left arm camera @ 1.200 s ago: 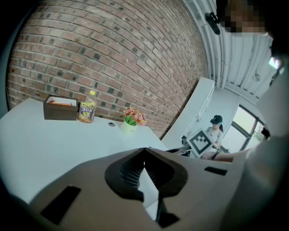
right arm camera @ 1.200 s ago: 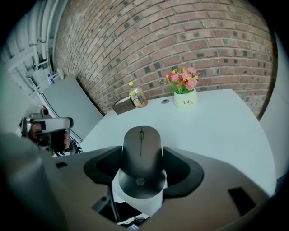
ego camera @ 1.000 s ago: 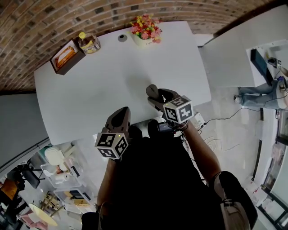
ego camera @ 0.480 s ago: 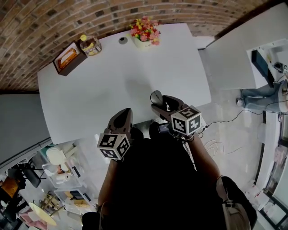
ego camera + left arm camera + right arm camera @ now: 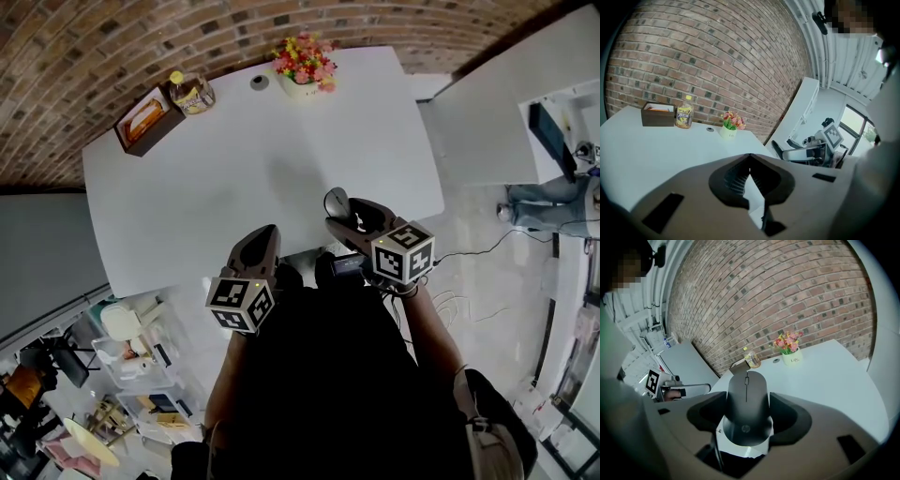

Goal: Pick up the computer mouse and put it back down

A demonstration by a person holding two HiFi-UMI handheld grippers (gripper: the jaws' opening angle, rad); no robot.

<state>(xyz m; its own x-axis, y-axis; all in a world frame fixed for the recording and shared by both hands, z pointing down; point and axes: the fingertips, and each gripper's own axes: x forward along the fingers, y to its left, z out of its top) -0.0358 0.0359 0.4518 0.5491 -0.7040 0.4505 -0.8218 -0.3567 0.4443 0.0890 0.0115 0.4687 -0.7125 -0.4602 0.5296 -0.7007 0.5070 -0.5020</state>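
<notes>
A dark grey computer mouse sits lengthwise between the jaws of my right gripper, which is shut on its sides. In the head view the mouse pokes out ahead of the right gripper, held above the near edge of the white table. My left gripper hovers beside it at the same edge. Its jaws meet at the tips and nothing is between them in the left gripper view.
At the table's far side stand a flower pot, a yellow-labelled bottle, a brown wooden box and a small round disc. A second white table lies to the right. Shelves with clutter stand lower left.
My right gripper has risen with the mouse and drifted right and back toward the person, off the tabletop. The left gripper has stayed put.
</notes>
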